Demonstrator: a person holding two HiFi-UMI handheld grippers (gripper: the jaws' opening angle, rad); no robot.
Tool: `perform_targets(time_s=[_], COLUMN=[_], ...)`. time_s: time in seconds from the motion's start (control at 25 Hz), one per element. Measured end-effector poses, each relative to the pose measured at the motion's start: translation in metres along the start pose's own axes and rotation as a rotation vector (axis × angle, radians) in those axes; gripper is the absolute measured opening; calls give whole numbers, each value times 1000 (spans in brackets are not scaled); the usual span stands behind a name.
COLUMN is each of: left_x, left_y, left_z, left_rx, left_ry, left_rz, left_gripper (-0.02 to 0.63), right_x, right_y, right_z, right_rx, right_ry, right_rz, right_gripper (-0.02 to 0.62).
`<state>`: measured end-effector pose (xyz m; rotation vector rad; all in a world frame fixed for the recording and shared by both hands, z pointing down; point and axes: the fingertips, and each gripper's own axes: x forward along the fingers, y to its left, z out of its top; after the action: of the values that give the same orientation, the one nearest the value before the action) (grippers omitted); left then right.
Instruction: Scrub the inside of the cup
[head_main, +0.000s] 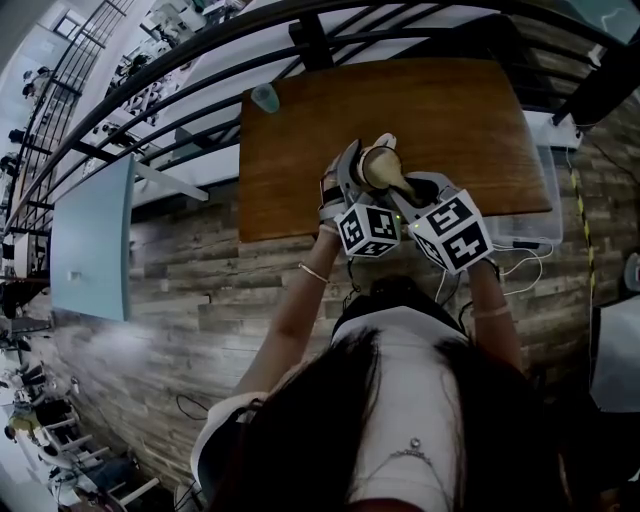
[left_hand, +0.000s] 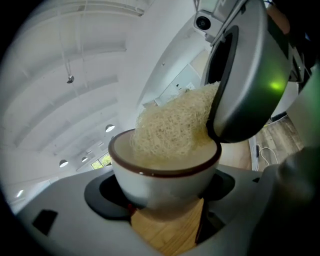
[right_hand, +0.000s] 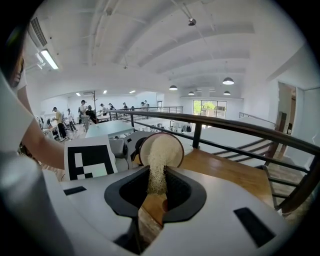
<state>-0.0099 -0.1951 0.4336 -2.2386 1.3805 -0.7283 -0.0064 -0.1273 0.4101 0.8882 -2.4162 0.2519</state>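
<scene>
Brown rectangular wooden table below, with both grippers held over its near edge. Left gripper clamped on the white ceramic cup with dark brown rim — mouth turned toward the right gripper, cup axis roughly in line with that gripper's jaws. Right gripper's 2 jaws nipped narrow on a pale fibrous loofah scrubber, far end inside the cup. Judged: scrubbing calls for pushing and twisting straight ahead. No legible writing — only square patterns on the marker cubes.
</scene>
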Motion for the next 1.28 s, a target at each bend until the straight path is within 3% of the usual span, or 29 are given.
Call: perform_targets(time_s=[0.72, 1.0, 1.28], left_x=[-9, -11, -16], left_y=[-14, -23, -29], left_z=[-2, 3, 8], left_rx=[190, 249, 258], left_ry=[-28, -57, -69], left_rz=[-12, -25, -36], left_gripper=[410, 410, 410], right_x=[5, 1, 0], right_y=[18, 25, 32], right_z=[-20, -21, -20], right_rx=[-14, 11, 84], right_ry=[205, 223, 211], right_rz=[111, 161, 236], right_gripper=[84, 84, 83])
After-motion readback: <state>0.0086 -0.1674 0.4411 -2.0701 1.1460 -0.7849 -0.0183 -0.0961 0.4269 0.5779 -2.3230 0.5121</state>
